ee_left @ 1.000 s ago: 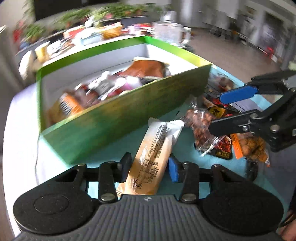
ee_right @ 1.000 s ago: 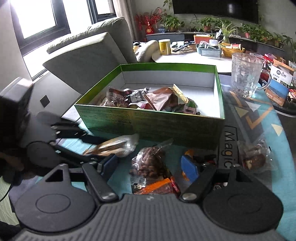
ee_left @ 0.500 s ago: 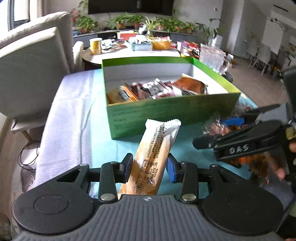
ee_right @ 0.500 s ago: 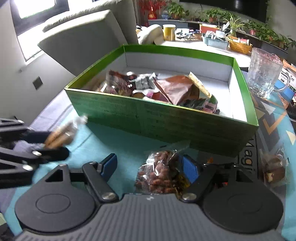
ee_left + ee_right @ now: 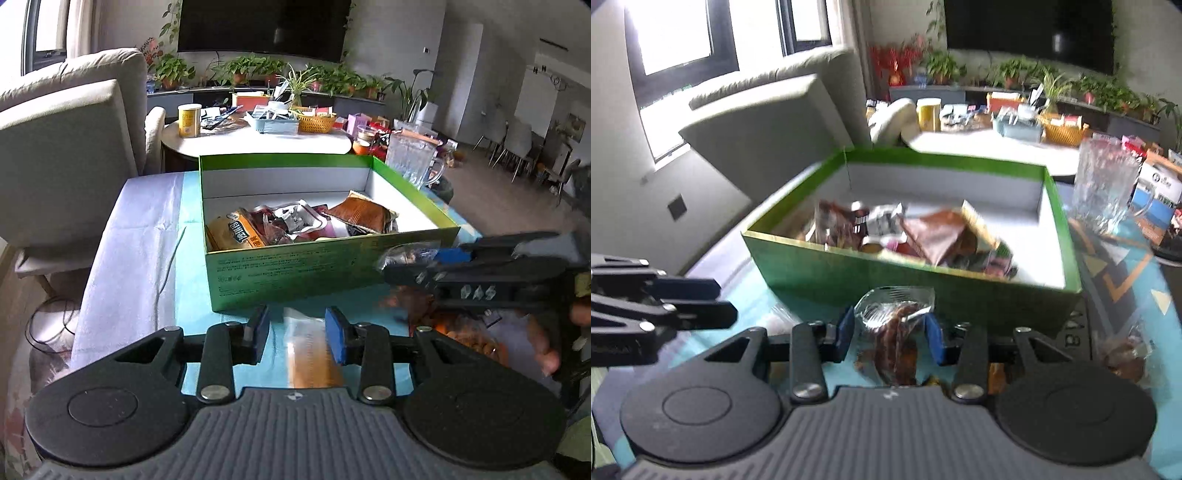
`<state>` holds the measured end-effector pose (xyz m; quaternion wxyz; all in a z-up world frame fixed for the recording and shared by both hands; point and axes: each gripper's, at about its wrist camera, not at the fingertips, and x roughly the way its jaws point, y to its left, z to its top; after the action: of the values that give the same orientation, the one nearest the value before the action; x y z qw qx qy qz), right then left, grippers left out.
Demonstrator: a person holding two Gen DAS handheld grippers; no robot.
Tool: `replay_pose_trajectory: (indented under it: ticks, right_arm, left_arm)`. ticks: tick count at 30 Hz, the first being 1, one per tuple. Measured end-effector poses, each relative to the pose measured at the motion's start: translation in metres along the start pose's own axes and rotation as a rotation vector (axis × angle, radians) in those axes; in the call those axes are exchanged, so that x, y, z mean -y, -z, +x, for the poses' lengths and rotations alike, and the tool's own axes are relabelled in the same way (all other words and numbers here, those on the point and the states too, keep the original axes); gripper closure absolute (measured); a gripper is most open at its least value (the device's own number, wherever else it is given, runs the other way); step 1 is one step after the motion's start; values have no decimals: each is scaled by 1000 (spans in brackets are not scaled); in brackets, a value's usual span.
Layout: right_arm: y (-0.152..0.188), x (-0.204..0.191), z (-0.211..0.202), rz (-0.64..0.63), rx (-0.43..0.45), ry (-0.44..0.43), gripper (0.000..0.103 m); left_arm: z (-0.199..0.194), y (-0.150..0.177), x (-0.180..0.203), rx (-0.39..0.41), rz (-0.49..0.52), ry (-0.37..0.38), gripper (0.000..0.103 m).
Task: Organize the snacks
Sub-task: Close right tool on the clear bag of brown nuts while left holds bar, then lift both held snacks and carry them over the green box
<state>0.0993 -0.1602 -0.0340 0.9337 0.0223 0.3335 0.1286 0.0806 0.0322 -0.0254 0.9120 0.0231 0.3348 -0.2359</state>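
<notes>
The left gripper [image 5: 297, 329] is spread wide, and a blurry tan snack bar [image 5: 314, 354] lies between its fingers. Right of it, the right gripper [image 5: 889, 333] pinches a clear bag of brown snacks [image 5: 895, 332] just in front of the green box [image 5: 886, 273] on the bench.

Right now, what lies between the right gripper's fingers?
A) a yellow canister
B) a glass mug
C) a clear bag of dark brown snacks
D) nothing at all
C: in the right wrist view a clear bag of dark brown snacks sits between the blue pads of the right gripper, in front of the green box; whether the pads actually clamp it is unclear in the blur.
</notes>
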Motion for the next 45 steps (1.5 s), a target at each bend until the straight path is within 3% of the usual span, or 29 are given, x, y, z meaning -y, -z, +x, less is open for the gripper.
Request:
replay_pose_trajectory:
  ticks: [3,6,14,20,28,29,30,31,33,35,38,45]
  right_arm:
    - [-2,4,-2,24,0,-16,73]
    - [2,8,-1,46,1,-38,72]
    - [19,10,5,71,-75,-91,53]
    - [25,5,10,36,-108,-114,48]
    - [26,-3,27,3,-133,-129,43]
    - [26,-4,31,-5,-137,-126,43]
    - [26,-6,34,-11,-142,-119,43]
    - [26,-6,37,-17,-139,-115,44]
    - [24,-8,38,-35,-123,-102,44]
    - [20,-10,35,-62,-118,-91,53]
    - [17,-7,22,-29,-75,-101,53]
    - [-4,-2,-13,29,62,-128,53]
  left_arm:
    - [6,5,3,-30,14,-5,71]
    - [15,13,2,-81,19,-31,63]
    - [25,29,3,-132,-28,-7,55]
    - [33,34,10,-143,-11,4,48]
    - [37,42,24,-104,89,-16,46]
    - [36,43,24,-97,90,-18,49]
    - [36,43,24,-90,93,-17,61]
    - [35,43,24,-88,95,-11,64]
    - [33,43,21,-89,82,9,64]
    - [32,43,18,-88,63,13,65]
    - [25,39,15,-59,34,9,65]
    - [-5,12,18,69,70,2,65]
